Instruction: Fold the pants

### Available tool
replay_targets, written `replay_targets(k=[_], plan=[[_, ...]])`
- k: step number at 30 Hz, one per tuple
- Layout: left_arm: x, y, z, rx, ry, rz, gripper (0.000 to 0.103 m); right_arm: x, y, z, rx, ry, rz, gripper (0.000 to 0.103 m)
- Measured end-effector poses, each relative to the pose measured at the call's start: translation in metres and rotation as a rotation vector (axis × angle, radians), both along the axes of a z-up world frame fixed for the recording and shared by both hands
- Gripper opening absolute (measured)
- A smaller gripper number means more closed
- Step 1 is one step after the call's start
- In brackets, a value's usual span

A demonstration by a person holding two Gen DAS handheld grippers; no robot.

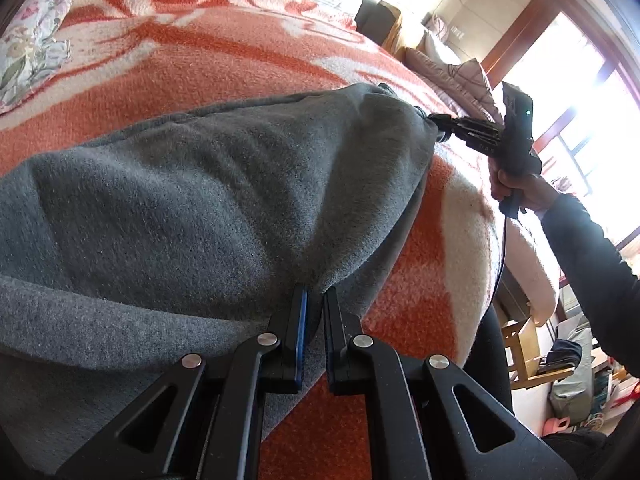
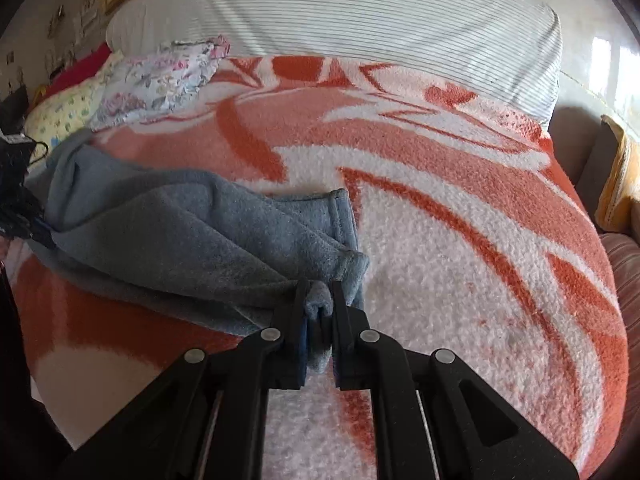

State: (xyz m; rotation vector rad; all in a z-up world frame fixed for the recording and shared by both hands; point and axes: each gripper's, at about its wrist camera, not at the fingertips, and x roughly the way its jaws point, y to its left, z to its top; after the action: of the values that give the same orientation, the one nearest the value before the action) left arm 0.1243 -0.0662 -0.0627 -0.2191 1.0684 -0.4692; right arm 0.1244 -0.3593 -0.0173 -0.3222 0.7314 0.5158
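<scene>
A: Where do the tools stand?

B: The left gripper (image 1: 314, 296) is clamped tight on an edge of the grey fleece pants (image 1: 224, 184), the fabric pinched between its blue-lined fingers (image 1: 301, 320). The right gripper (image 2: 320, 300) is closed as well, with a bunched fold of the same pants (image 2: 192, 232) squeezed between its fingers.

A: And from the left wrist view?

B: The right gripper (image 1: 438, 120) pinches the far corner of the pants, held by a hand (image 1: 516, 188) in a dark sleeve (image 1: 588, 256).

A: Where are the pants lying?

B: On the orange-and-white blanket (image 2: 460, 220), stretched between the two grippers, partly lifted off it. Beyond the blanket's far edge lies a striped sheet (image 2: 360, 20); a floral pillow (image 2: 160, 80) sits at the blanket's far left corner.
</scene>
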Motion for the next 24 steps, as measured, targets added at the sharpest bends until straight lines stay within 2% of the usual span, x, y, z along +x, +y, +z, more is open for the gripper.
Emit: replay_targets(k=[2, 4, 6, 9, 10, 11, 13, 15, 18, 19, 24], plan=[[0.002, 0.000, 0.004, -0.001, -0.010, 0.001, 0.006, 0.004, 0.007, 0.013, -0.015, -0.070, -0.017, 0.010], [-0.001, -0.002, 0.007, 0.004, -0.020, -0.001, 0.006, 0.012, 0.012, 0.031, 0.023, -0.116, -0.030, 0.010], [-0.004, -0.001, 0.006, 0.012, -0.017, -0.006, 0.006, 0.021, 0.015, 0.042, 0.065, -0.102, -0.028, 0.010], [-0.005, 0.000, 0.001, 0.005, -0.006, -0.006, 0.008, 0.022, 0.016, 0.037, 0.061, -0.047, -0.040, 0.011], [-0.005, 0.001, -0.001, 0.001, 0.001, 0.000, 0.014, 0.022, 0.015, 0.032, 0.058, -0.007, -0.061, 0.022], [-0.005, 0.003, -0.002, -0.005, 0.006, 0.002, 0.017, 0.020, 0.011, 0.025, 0.054, 0.032, -0.090, 0.044], [-0.006, 0.008, -0.001, -0.024, 0.015, 0.015, 0.028, 0.006, 0.008, 0.018, 0.060, 0.048, -0.116, 0.064], [-0.011, 0.014, 0.006, -0.017, 0.000, 0.036, 0.029, -0.010, 0.005, 0.022, 0.088, 0.030, -0.135, 0.066], [-0.025, 0.037, 0.021, 0.005, -0.045, 0.093, 0.044, -0.029, 0.006, 0.036, 0.187, 0.013, -0.167, 0.070], [-0.029, 0.045, 0.025, 0.006, -0.057, 0.116, 0.046, -0.035, 0.010, 0.041, 0.225, 0.007, -0.169, 0.071], [-0.052, 0.111, 0.041, 0.001, -0.086, 0.270, 0.047, -0.052, 0.069, 0.046, 0.351, 0.072, -0.097, 0.077]])
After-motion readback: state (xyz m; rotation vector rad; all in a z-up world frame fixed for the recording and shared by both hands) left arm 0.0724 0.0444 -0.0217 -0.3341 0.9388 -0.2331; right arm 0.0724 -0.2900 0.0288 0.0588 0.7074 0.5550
